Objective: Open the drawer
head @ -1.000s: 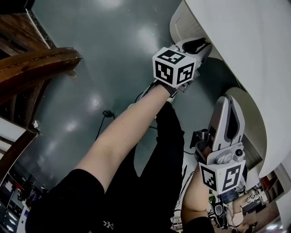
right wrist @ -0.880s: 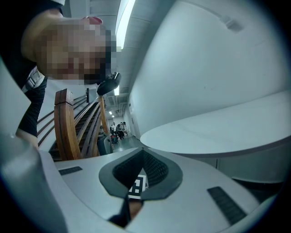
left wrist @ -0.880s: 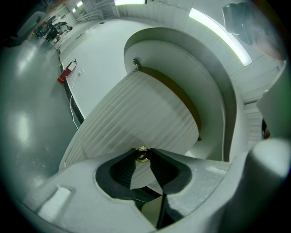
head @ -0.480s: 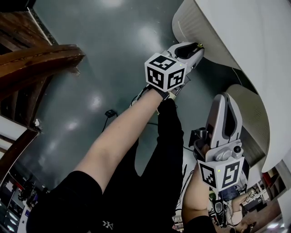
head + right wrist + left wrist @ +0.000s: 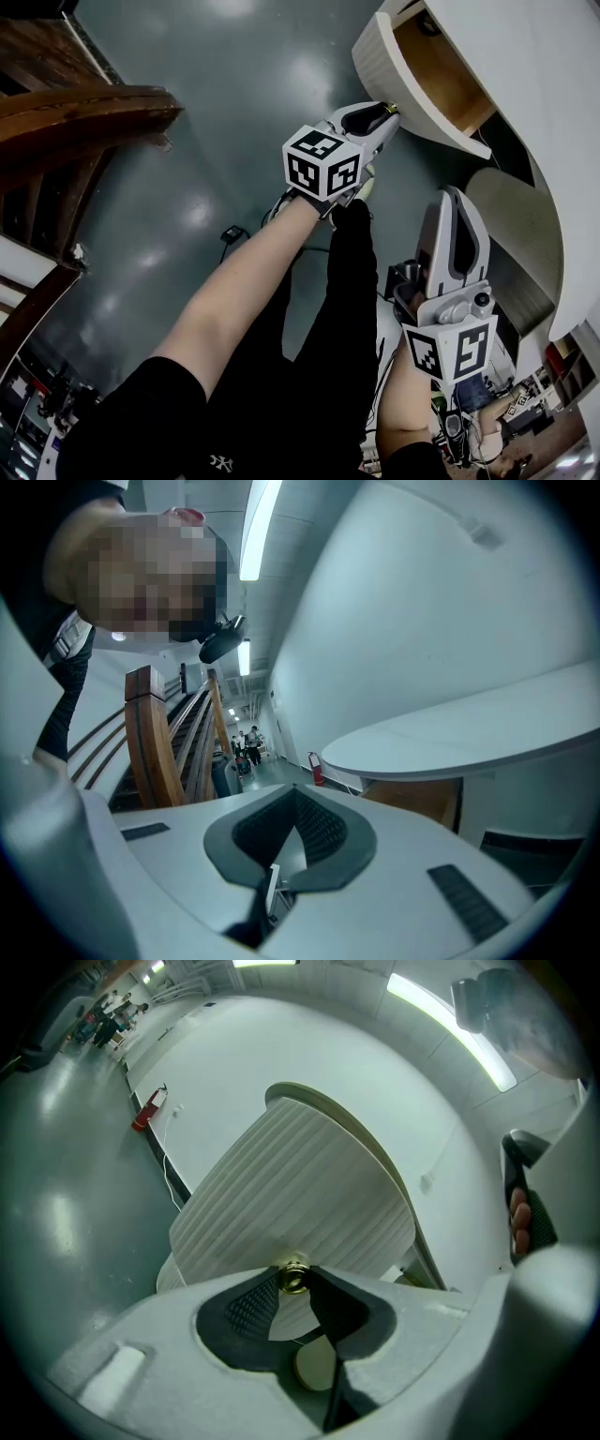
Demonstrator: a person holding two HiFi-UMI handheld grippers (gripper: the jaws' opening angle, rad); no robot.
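Observation:
A curved white drawer (image 5: 375, 58) with a ribbed front stands pulled out of the white cabinet, and its wooden inside (image 5: 441, 75) shows. My left gripper (image 5: 387, 111) is shut on the small brass knob at the middle of that front. In the left gripper view the knob (image 5: 293, 1277) sits pinched between the tips of the black pads of the left gripper (image 5: 293, 1284), with the ribbed front (image 5: 300, 1194) right behind it. My right gripper (image 5: 458, 199) hangs below and to the right, shut and empty. In its own view the right gripper (image 5: 294, 794) holds nothing.
A second ribbed drawer front (image 5: 514, 239) lies below the open one, close to my right gripper. A wooden stair railing (image 5: 80, 117) borders the left side. A cable (image 5: 225, 234) lies on the grey floor. A white counter edge (image 5: 469, 733) runs ahead of the right gripper.
The drawer has slid out with the knob in my left gripper, which moved down and left in the head view. The wooden inside now shows. My right gripper drew back a little.

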